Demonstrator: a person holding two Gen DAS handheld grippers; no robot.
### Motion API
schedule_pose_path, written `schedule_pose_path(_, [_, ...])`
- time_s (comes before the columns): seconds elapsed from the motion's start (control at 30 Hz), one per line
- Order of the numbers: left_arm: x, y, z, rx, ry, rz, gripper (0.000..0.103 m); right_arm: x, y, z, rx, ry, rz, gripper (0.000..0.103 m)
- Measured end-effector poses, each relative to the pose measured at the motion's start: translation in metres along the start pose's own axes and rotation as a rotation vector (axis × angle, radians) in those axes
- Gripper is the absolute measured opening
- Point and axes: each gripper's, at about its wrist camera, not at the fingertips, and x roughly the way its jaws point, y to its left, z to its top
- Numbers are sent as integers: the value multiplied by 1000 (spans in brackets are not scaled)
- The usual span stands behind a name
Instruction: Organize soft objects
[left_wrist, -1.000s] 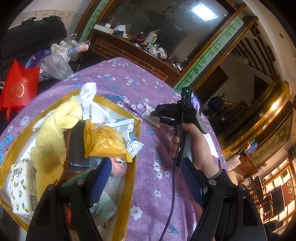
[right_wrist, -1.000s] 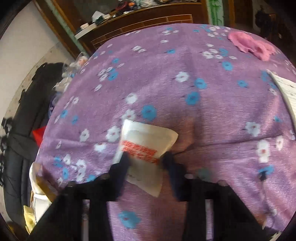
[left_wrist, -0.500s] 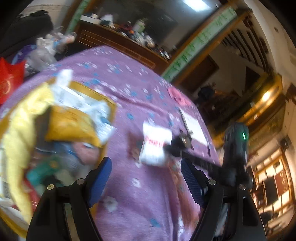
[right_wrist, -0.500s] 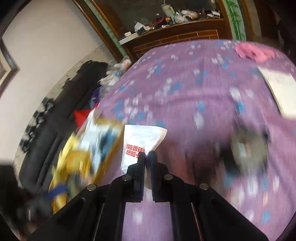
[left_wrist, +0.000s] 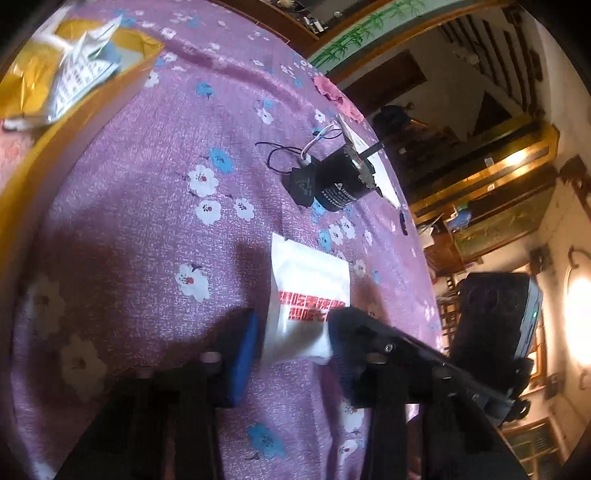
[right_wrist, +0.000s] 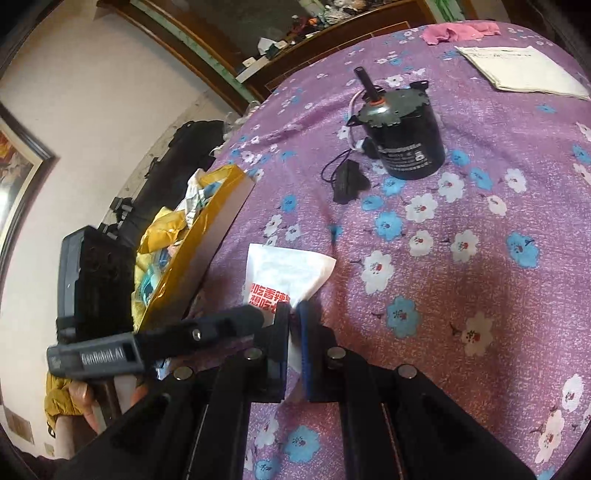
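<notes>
Nearby: we see a black motor and a yellow box beside us.
Right gripper: we pinch the white packet tight.
Left gripper: wide open around the packet.

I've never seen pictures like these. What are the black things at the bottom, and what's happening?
A person holds a two-finger grabbing tool in each hand, and each tool carries a round-lens camera: one picture looks along the left tool, the other along the right tool. The black bars are their fingers. On the purple flowery tablecloth are a black motor, a pink cloth and a paper sheet, beside a yellow box of packets. The right tool pinches a white packet with red writing; the left tool is open around it.
</notes>
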Motion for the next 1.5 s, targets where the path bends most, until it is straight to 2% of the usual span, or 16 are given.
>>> schedule_pose_path(0.1, [-4, -5, -1, 4, -18, 12, 23, -4, -1, -3, -4, -12, -1, 6])
schedule_pose_path(0.27, [-44, -19, -14, 55, -112, 67, 22, -7, 14, -4, -20, -28, 42, 6])
schedule_pose_path(0.43, [-114, -13, -26, 79, -277, 162, 22, 1, 72, 2, -146, -45, 115, 6])
schedule_pose_path(0.57, [-164, 5, -28, 48, -378, 228, 22, 27, 123, 12, -245, -30, 169, 6])
schedule_pose_path(0.7, [-191, 31, -27, -8, -439, 277, 24, 60, 167, 16, -339, -15, 178, 7])
schedule_pose_path(0.73, [-195, 38, -26, -2, -452, 303, 27, 67, 172, 15, -352, -11, 173, 10])
schedule_pose_path(0.8, [-191, 42, -25, 25, -462, 359, 62, 86, 181, 13, -377, -15, 141, 10])
schedule_pose_path(0.83, [-187, 43, -25, 36, -469, 393, 68, 92, 182, 13, -380, -14, 131, 11])
schedule_pose_path(0.9, [-181, 44, -30, 61, -496, 498, 74, 105, 177, 9, -357, -2, 93, 23])
schedule_pose_path(1.03, [-176, 31, -39, 131, -507, 588, 84, 90, 166, -5, -313, -52, 56, 30])
schedule_pose_path(1.13, [-181, 17, -50, 164, -572, 700, 96, 67, 155, -17, -263, -121, 20, 55])
schedule_pose_path(1.17, [-184, 13, -52, 170, -598, 731, 100, 59, 152, -20, -249, -139, 13, 57])
schedule_pose_path(1.27, [-188, 4, -56, 173, -637, 810, 100, 41, 155, -25, -279, -193, -57, 66])
schedule_pose_path(1.33, [-187, -2, -57, 178, -638, 867, 101, 33, 159, -25, -307, -231, -72, 84])
schedule_pose_path(1.43, [-184, -7, -56, 185, -596, 930, 101, 23, 166, -28, -340, -283, -96, 89])
schedule_pose_path(1.5, [-184, -9, -58, 195, -593, 958, 101, 23, 170, -29, -358, -280, -116, 89])
